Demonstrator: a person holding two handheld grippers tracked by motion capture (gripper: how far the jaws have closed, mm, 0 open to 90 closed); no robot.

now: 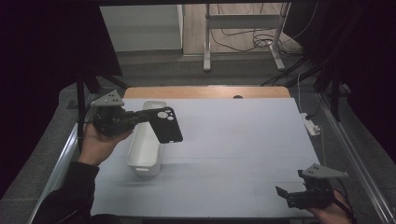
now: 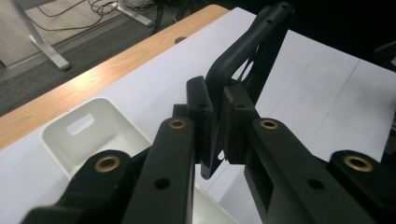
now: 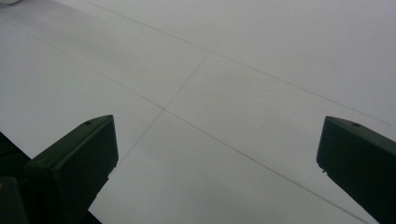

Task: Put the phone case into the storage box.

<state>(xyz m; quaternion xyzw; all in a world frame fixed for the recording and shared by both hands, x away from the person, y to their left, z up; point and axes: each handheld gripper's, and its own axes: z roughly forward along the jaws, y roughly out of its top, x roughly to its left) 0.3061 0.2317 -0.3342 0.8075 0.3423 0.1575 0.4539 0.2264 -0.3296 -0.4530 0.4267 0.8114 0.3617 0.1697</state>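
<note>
**Black phone case hanging over the bin**

Black phone case [image 1: 164,124] is sitting pinched by its edge in the left gripper [image 2: 217,123], jaws pressing tight on it, and it is hovering above the white bin [image 1: 145,140] at the table's [image 1: 233,154] left side. The right gripper [image 1: 286,192] is waiting near the front right corner, jaws standing wide apart over bare white surface.

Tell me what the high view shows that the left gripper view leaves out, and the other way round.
High view alone: the right hand-held gripper, jaws open, low over the white table cover, and the person's hands. Left gripper view alone: a close look at the pads pinching the case's thin edge. Both share the left hand-held gripper shut on the black phone case above the white bin.
</note>
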